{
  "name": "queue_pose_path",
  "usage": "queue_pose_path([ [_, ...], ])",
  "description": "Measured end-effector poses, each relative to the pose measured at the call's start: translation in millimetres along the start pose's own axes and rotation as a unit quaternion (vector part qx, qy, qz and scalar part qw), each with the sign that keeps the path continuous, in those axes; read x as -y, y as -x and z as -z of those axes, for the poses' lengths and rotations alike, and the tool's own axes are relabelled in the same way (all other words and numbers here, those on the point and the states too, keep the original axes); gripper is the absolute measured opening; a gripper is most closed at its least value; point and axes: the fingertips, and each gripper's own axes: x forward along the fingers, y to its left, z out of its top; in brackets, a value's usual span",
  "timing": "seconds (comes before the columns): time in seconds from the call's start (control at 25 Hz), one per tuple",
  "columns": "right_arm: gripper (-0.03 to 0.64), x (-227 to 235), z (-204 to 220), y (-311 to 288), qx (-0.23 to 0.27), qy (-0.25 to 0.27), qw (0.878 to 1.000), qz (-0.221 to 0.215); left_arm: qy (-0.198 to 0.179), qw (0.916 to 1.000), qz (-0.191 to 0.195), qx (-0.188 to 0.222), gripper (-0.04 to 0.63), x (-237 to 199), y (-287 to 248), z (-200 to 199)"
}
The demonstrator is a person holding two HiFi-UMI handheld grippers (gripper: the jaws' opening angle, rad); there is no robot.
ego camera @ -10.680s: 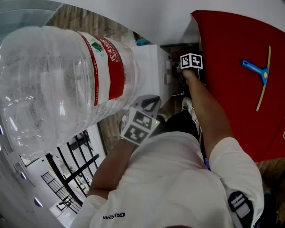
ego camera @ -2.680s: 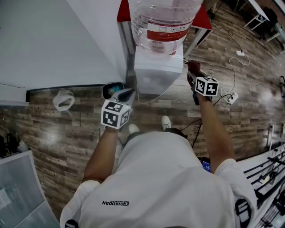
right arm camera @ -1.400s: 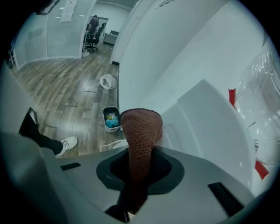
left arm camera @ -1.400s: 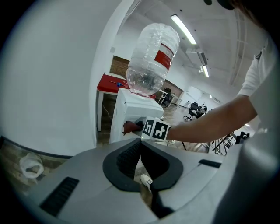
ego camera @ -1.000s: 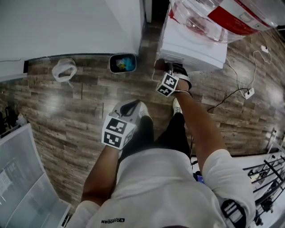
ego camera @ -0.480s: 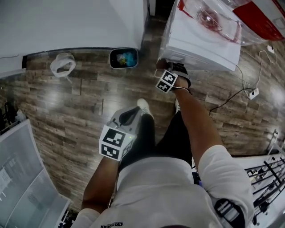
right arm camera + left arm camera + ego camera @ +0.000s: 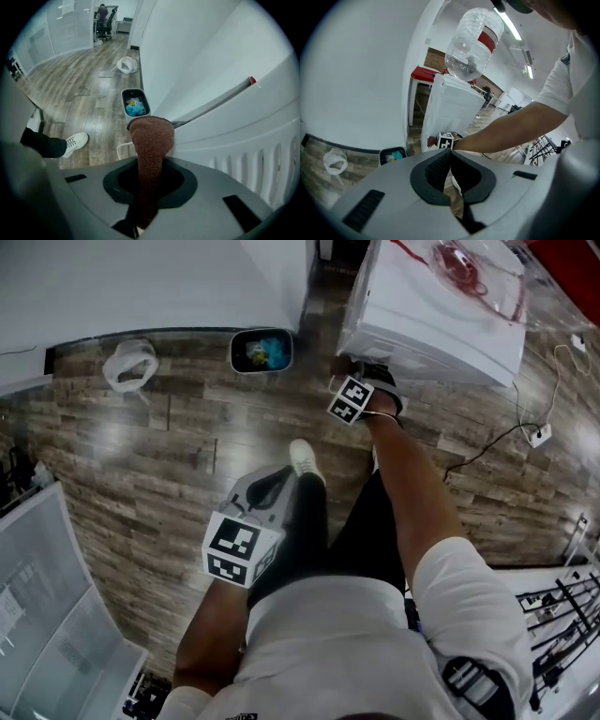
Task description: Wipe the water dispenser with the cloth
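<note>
One brown cloth (image 7: pixel 151 140) does the work, and the right gripper (image 7: pixel 352 388) has it clamped, its jaws closed on the lower end while the rounded top stands free. In the right gripper view the cloth sits mid-frame against the white side of the dispenser (image 7: pixel 431 324), low down near the floor; we can't tell how firmly it presses. In the head view the dispenser fills the upper right, with the bottle (image 7: pixel 471 44) on top of it.

The left gripper (image 7: pixel 270 486), at lower centre of the head view, hangs well apart from the dispenser with its jaws closed on nothing; we see only floor and a shoe (image 7: pixel 305 460) through them.

We judge the wipe to be under way on the lower side panel. Several things could spoil it:
- The cloth is held by one end only, so a hard drag could pull it out of the jaws.
- Ribbed vents at the right edge of the right gripper view could snag the weave.
- Too strong a sideways push could rock the dispenser, and the heavy bottle makes it top-heavy.
- A cable (image 7: pixel 487 442) runs to a socket strip (image 7: pixel 537 435) at the right of the head view; a damp cloth or a foot should keep off it.
- A bin (image 7: pixel 261 350) stands near, at upper centre, and a wide stroke might knock it.
</note>
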Motion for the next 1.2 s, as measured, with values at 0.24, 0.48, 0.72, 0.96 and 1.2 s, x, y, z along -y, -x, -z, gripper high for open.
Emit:
queue_pose_path([
  [0.24,0.056,5.9,2.7,43.8,0.039,-0.059,0.997,0.004,-0.013,0.9999,0.006,0.008,-0.011,-0.3,-1.7,-16.4],
  [0.48,0.057,22.2,20.8,134.1,0.096,-0.118,0.988,0.039,-0.039,0.9986,0.03,0.019,-0.011,15.0,-7.7,-43.4],
  [0.72,0.056,49.2,53.2,246.6,0.12,-0.148,0.977,0.098,-0.072,0.9948,0.07,0.012,-0.011,43.5,-11.4,-64.2],
  [0.96,0.056,120.7,71.5,353.0,0.126,-0.12,0.964,0.202,-0.105,0.9899,0.095,0.011,-0.011,68.0,-9.5,-77.2],
  [1.2,0.056,188.7,75.4,398.5,0.102,-0.051,0.956,0.27,-0.11,0.9888,0.093,0.037,-0.011,82.9,-1.6,-97.8],
])
